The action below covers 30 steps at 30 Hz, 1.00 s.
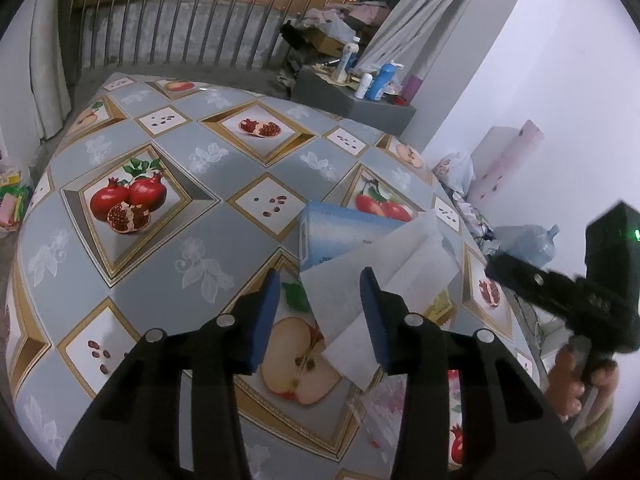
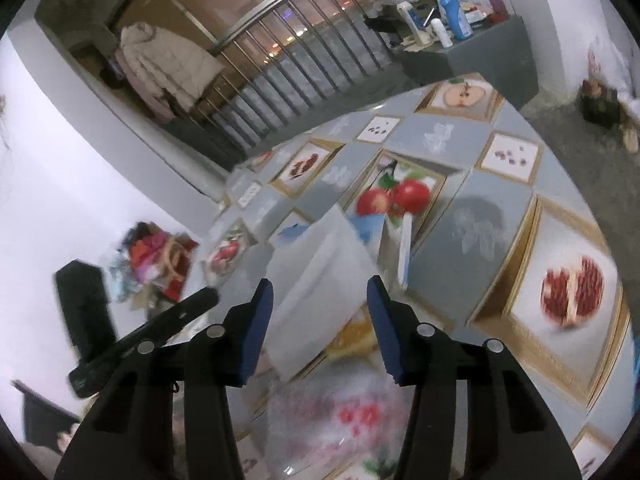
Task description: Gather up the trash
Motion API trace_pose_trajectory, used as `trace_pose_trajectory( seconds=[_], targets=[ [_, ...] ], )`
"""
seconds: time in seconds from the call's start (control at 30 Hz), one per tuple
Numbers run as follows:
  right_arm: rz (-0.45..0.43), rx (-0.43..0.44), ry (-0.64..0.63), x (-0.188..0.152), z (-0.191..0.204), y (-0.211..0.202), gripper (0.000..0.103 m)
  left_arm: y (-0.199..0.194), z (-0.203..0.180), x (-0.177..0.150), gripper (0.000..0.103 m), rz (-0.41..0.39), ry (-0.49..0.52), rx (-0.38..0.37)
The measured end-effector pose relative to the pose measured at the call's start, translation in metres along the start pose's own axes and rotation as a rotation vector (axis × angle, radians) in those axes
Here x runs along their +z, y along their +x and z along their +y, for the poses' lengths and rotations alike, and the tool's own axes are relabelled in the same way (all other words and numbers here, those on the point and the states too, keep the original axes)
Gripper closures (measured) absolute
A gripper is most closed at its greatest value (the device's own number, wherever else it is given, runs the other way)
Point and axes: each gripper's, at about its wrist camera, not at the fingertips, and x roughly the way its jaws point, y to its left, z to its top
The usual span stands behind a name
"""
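- Tabletop [image 1: 224,216] under a fruit-print cloth lies bare from 9 to 12 o'clock in the left wrist view, with its curved edge meeting grey floor before a metal railing [image 1: 192,36].
- In the right wrist view, bare tabletop [image 2: 472,216] runs from 1 to 4 o'clock.
- White paper sheet [image 1: 372,276] [image 2: 316,280], the trash nearest the grippers, rises from the tabletop at centre and leans across a blue box [image 1: 340,232] lying just behind it.
- Left gripper [image 1: 320,312] stands partly spread; the paper's lower corner sits between its blue fingers [image 1: 264,320], against the right one, but a firm pinch cannot be made out.
- Right gripper [image 2: 320,320] is likewise partly spread with the paper between its fingers [image 2: 256,328]; blur hides whether they touch it.
- In the left view the right gripper's black body [image 1: 576,300] and the hand [image 1: 580,380] holding it crowd 3 to 4 o'clock.
- A yellow packet [image 1: 440,308] peeks out beneath the paper; a crinkled clear bag [image 2: 340,416] at 6 o'clock is too blurred to read.
- Bottles [image 1: 376,80] stand on a grey block at 1 o'clock, well apart.
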Motion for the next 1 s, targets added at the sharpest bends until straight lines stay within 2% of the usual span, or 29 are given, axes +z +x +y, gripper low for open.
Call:
trace_pose_trajectory(
  seconds=[0.23,0.3,0.5,0.57,0.67,0.7,0.73,1.0],
  targets=[
    [0.011,-0.066,-0.156,0.033,0.009,0.032,0.053,0.006,0.002,-0.003,0.066,0.016,-0.001,-0.007],
    [0.022,-0.068,-0.165,0.040,0.008,0.041,0.051,0.007,0.004,-0.005,0.066,0.020,-0.001,-0.008],
    [0.078,-0.039,-0.167,0.050,0.001,0.065,0.051,0.003,0.014,-0.008,0.066,0.017,-0.016,-0.013],
    [0.082,-0.026,-0.183,0.048,0.005,0.064,0.058,0.002,0.017,-0.009,0.066,0.016,-0.024,-0.014],
    [0.093,-0.011,-0.200,0.045,0.010,0.062,0.080,-0.002,0.019,-0.011,0.066,0.011,-0.031,-0.016],
    [0.097,-0.011,-0.202,0.044,0.011,0.061,0.091,-0.002,0.020,-0.011,0.066,0.010,-0.033,-0.016],
    [0.098,-0.013,-0.204,0.043,0.012,0.059,0.096,-0.003,0.020,-0.011,0.066,0.008,-0.035,-0.017],
    [0.033,0.051,-0.223,0.037,0.030,0.017,0.100,-0.019,0.023,-0.014,0.066,-0.022,-0.046,-0.020]
  ],
)
